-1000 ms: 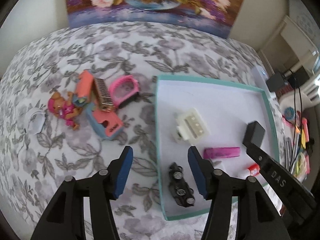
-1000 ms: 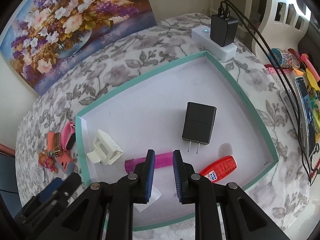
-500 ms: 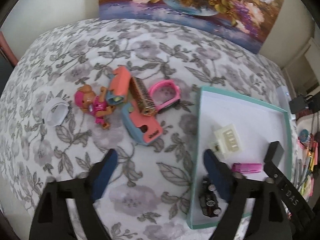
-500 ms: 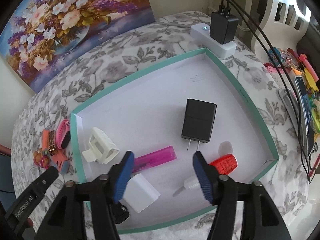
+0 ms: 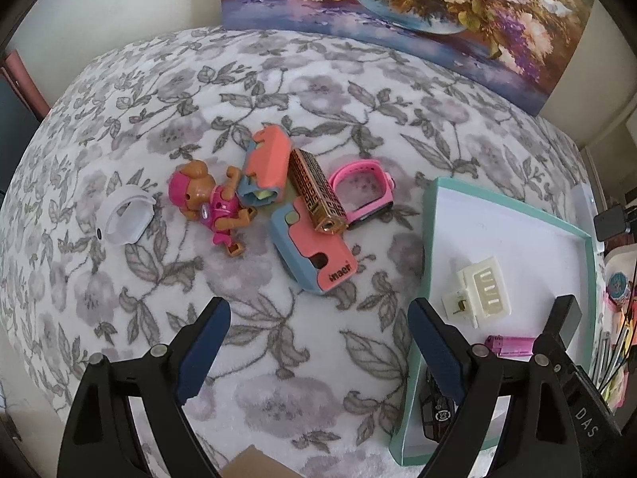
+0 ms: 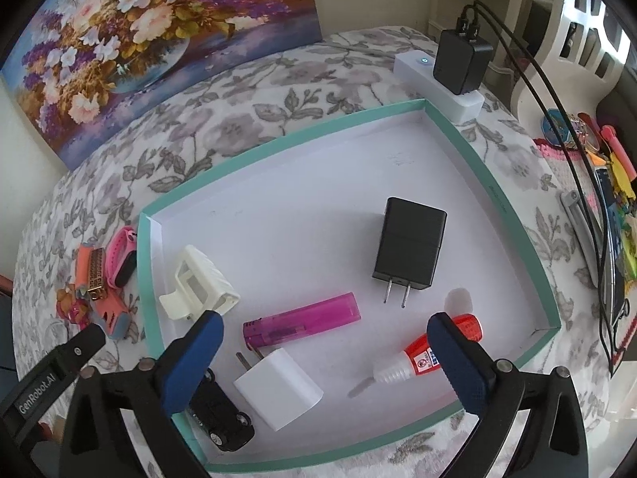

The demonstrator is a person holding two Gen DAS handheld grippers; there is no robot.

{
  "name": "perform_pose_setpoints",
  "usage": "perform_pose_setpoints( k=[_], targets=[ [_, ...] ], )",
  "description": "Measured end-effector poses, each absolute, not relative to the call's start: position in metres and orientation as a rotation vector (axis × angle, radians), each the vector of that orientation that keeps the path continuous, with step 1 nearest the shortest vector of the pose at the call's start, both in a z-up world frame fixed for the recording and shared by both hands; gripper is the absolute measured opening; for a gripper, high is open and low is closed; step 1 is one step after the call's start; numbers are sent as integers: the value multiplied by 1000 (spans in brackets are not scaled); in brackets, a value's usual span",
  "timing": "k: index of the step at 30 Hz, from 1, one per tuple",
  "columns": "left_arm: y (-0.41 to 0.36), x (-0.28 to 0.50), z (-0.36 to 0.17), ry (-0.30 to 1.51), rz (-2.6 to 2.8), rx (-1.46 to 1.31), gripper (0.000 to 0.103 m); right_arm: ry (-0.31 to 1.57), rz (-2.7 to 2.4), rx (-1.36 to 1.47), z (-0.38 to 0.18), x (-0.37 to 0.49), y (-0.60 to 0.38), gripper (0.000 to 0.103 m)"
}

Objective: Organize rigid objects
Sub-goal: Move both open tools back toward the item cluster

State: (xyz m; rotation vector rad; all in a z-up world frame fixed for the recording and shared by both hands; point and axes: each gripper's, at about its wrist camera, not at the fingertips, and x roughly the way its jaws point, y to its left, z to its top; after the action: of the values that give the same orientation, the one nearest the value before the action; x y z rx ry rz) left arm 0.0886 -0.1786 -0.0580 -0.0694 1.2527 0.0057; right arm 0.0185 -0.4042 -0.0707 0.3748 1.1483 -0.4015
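My right gripper (image 6: 324, 320) hangs over the teal-rimmed tray (image 6: 497, 191), its jaws opening. A white charger (image 6: 278, 388) lies free on the tray floor below them. Around it lie a pink lighter (image 6: 302, 320), red glue bottle (image 6: 422, 358), black charger (image 6: 410, 247), cream clip (image 6: 199, 283) and black toy car (image 6: 221, 414). My left gripper (image 5: 316, 310) stands open and empty above the floral cloth, just short of a pile: two salmon-and-blue cases (image 5: 314, 255), a gold harmonica (image 5: 316, 191), a pink watch (image 5: 362, 195), a pup figure (image 5: 199, 203) and a white band (image 5: 125, 219).
A white power strip (image 6: 438, 83) with a black adapter (image 6: 460, 59) and cables sits behind the tray's far corner. Pens and small clutter (image 6: 613, 183) lie to the right. A flower painting (image 5: 398, 4) leans against the back wall.
The right gripper went from shut to wide open, and the white charger now lies in the tray. The left gripper opened wider and shifted left, off the tray, toward the pile.
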Motion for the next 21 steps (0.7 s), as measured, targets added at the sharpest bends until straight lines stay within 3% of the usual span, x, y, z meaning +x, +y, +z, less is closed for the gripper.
perform_pose_setpoints(
  k=[21],
  targets=[
    [-145,100,-47,1173,59,-103,95,1078,-372,322,-55,25,-379,103]
  ],
)
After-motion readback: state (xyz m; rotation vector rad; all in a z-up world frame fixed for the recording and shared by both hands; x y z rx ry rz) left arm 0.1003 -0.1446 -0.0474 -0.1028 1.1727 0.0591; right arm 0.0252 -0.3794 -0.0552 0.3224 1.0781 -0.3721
